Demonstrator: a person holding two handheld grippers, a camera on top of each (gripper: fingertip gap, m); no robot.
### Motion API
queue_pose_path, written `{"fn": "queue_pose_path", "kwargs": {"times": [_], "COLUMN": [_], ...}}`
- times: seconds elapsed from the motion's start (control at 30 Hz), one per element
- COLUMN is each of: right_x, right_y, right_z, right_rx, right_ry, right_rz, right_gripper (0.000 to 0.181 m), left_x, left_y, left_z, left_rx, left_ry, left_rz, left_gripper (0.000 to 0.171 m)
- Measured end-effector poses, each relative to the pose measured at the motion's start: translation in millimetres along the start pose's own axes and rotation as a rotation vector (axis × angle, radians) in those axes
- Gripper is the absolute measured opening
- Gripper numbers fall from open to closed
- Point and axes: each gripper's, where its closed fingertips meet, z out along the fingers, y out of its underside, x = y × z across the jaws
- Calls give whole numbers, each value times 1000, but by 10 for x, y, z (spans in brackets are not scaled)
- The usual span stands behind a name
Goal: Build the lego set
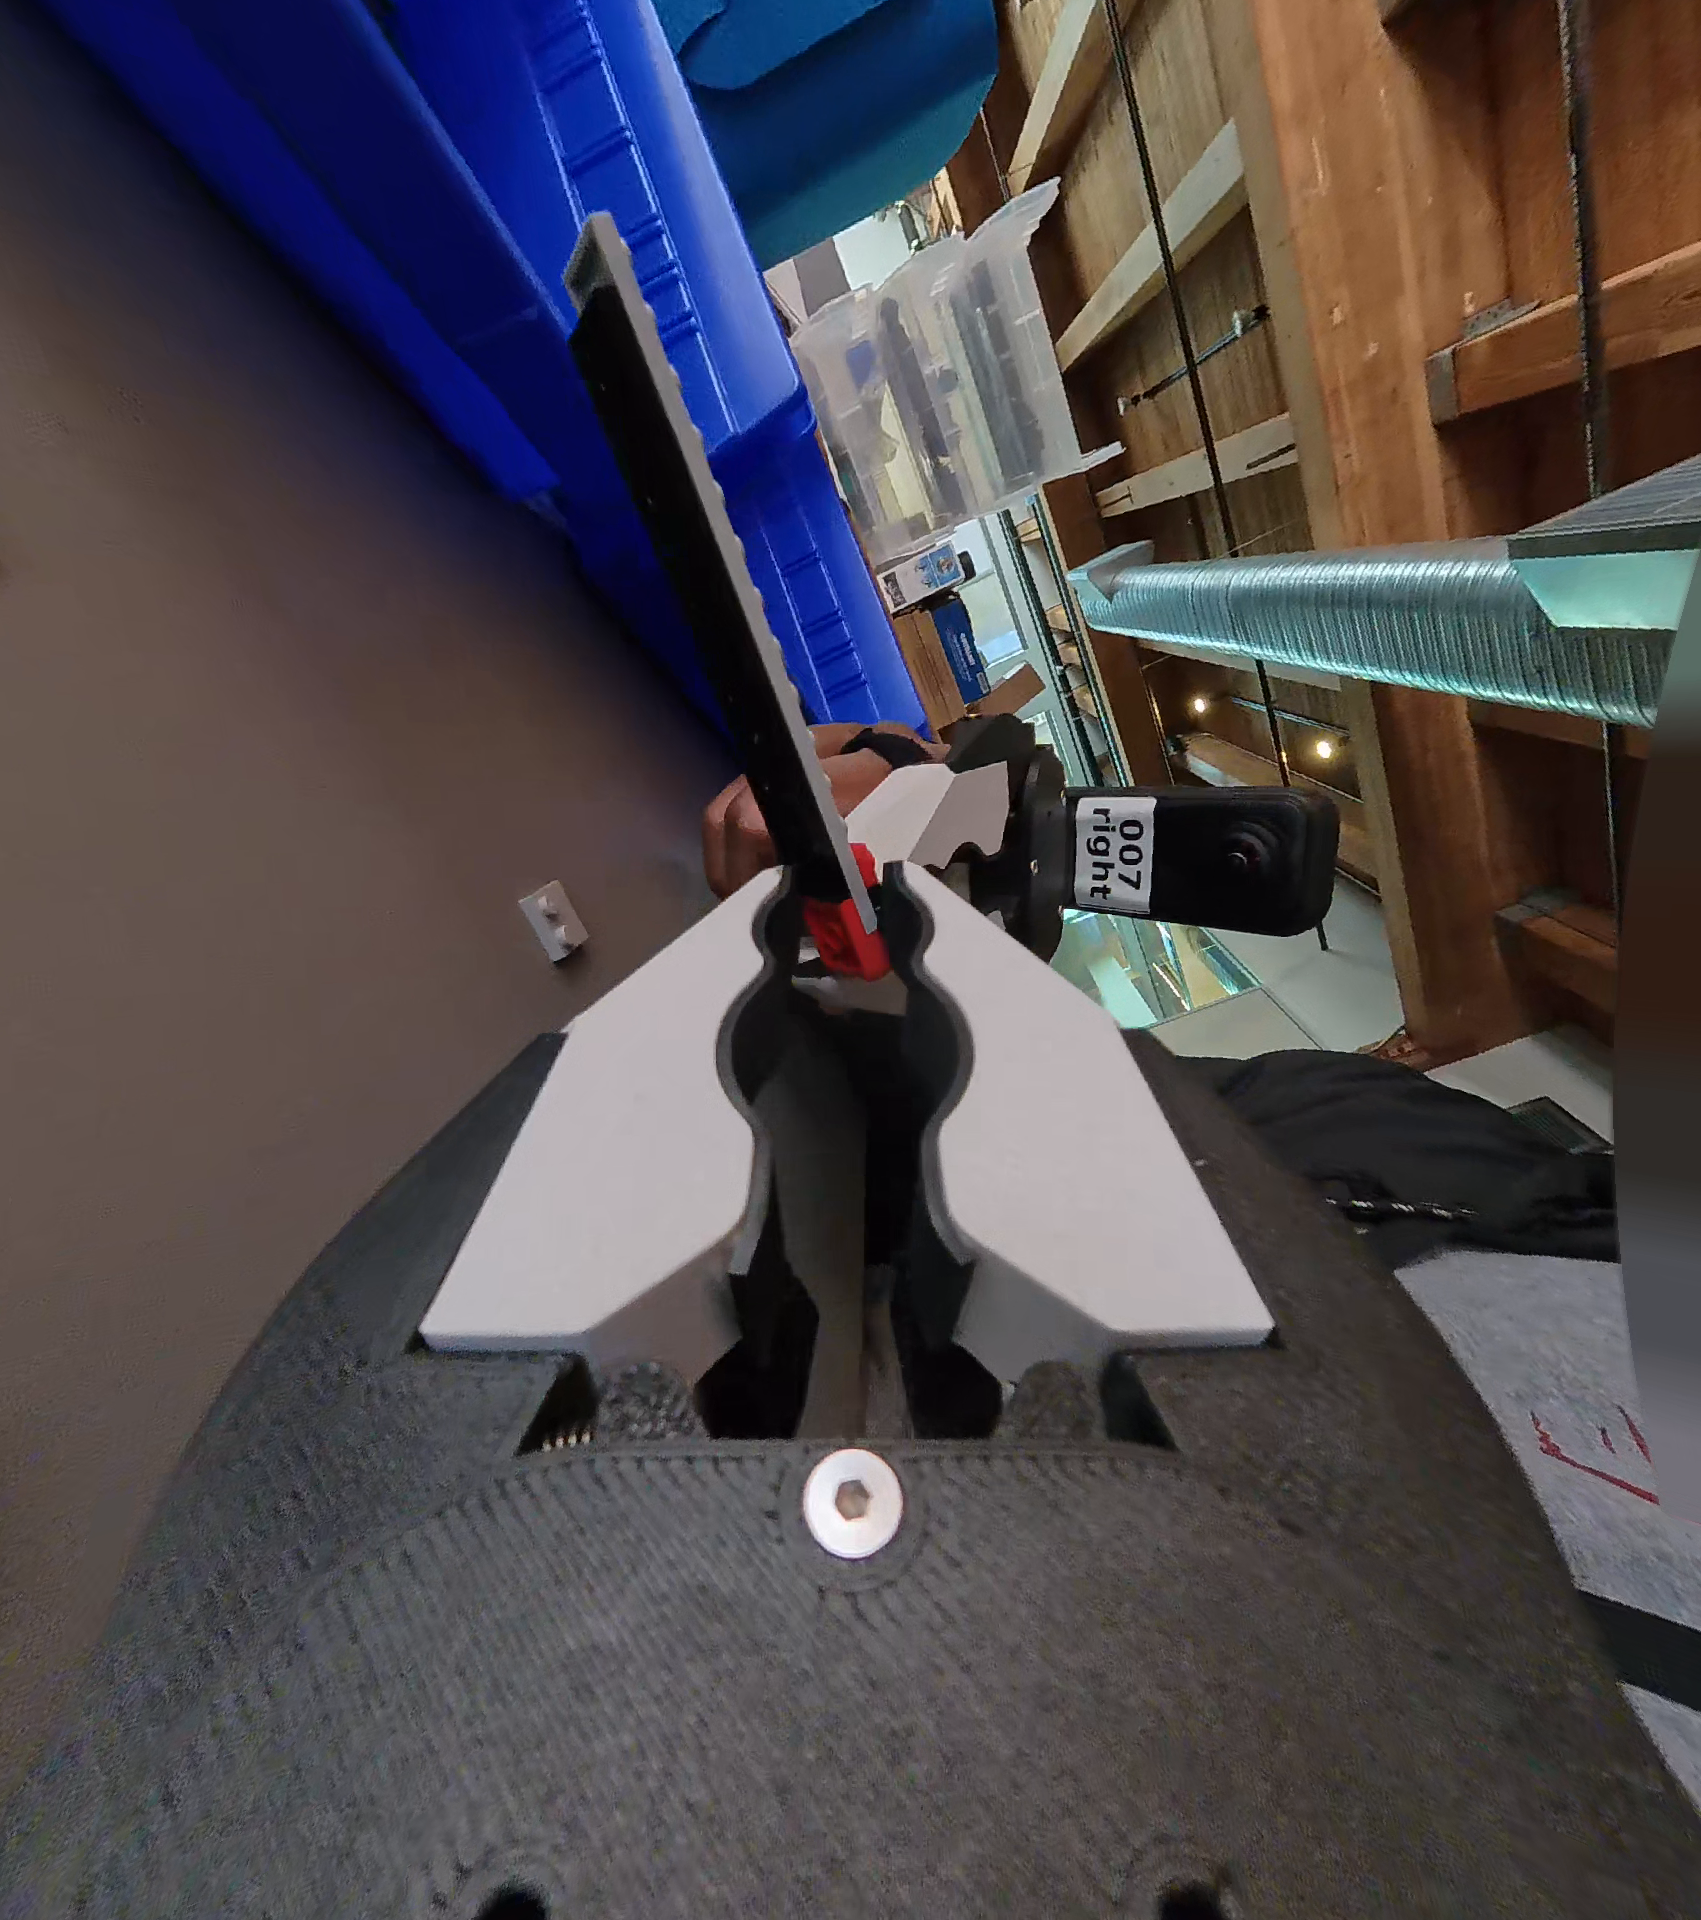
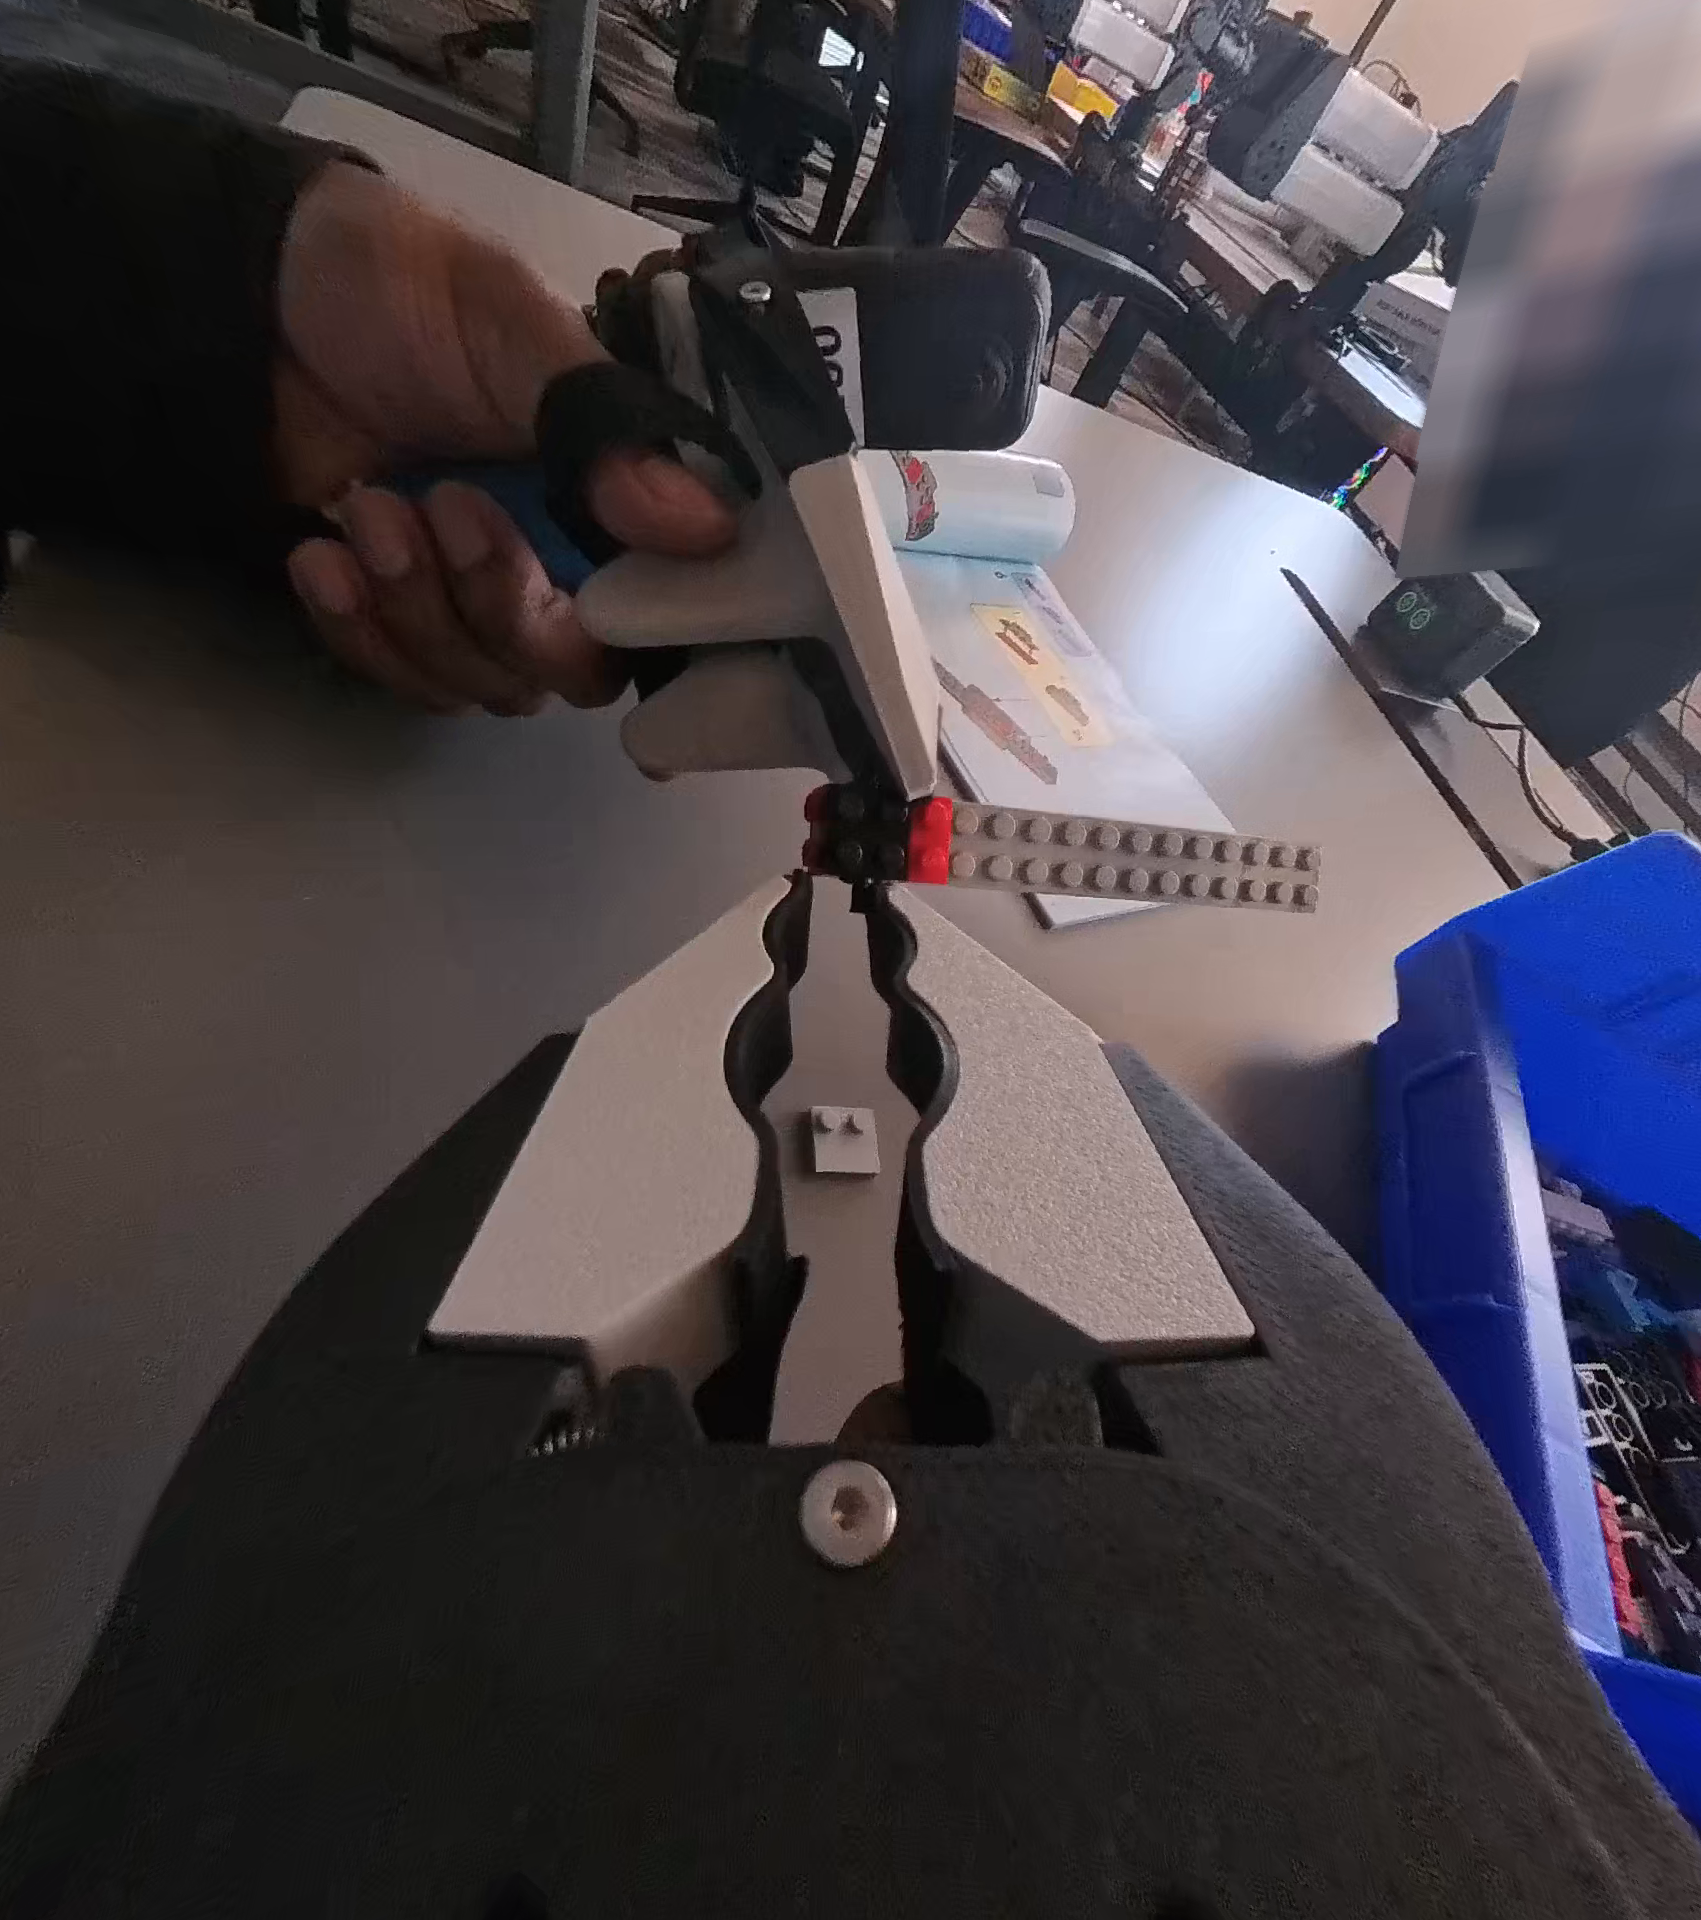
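Above table point(image 2: 202, 935): left gripper point(image 1: 830, 914) fingers clamp grey plate point(image 2: 1126, 857); right gripper point(image 2: 830, 888) fingers nearly closed, grip unclear.

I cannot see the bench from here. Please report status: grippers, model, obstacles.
Left gripper shut on the lego assembly, at its red-and-black end. Right gripper at the same end; grip unclear. Small grey plate loose on table below. Nothing blocking.

Both wide-angle views bent straight lines strongly toward the edges. In the left wrist view, daylight was even and the blue bin point(image 1: 680, 343) at upper centre was softly out of focus. In the right wrist view, glare washed out the table point(image 2: 1189, 623) at centre right, while the person's hand point(image 2: 430, 468) at upper left was dim and slightly blurred.
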Motion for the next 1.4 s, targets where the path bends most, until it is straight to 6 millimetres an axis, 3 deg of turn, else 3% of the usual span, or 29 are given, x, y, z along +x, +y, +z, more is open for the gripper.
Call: {"fn": "queue_pose_path", "kwargs": {"times": [0.47,0.87,1.2,1.4], "right_x": [2,-12,8,30], "right_y": [69,135,180,186], "right_z": [-8,7,15,-12], "right_rx": [-39,-85,-112,-104], "right_ry": [4,33,61,53], "right_rz": [-29,-147,-201,-159], "right_gripper": [5,5,5,9], "left_x": [-69,-149,-200,-145], "left_y": [20,49,138,66], "left_z": [16,56,88,70], "left_rx": [-29,-63,-118,-73], "left_ry": [-31,-65,-106,-82], "left_rz": [-23,-68,-53,-16], "left_gripper": [17,33,23,13]}}
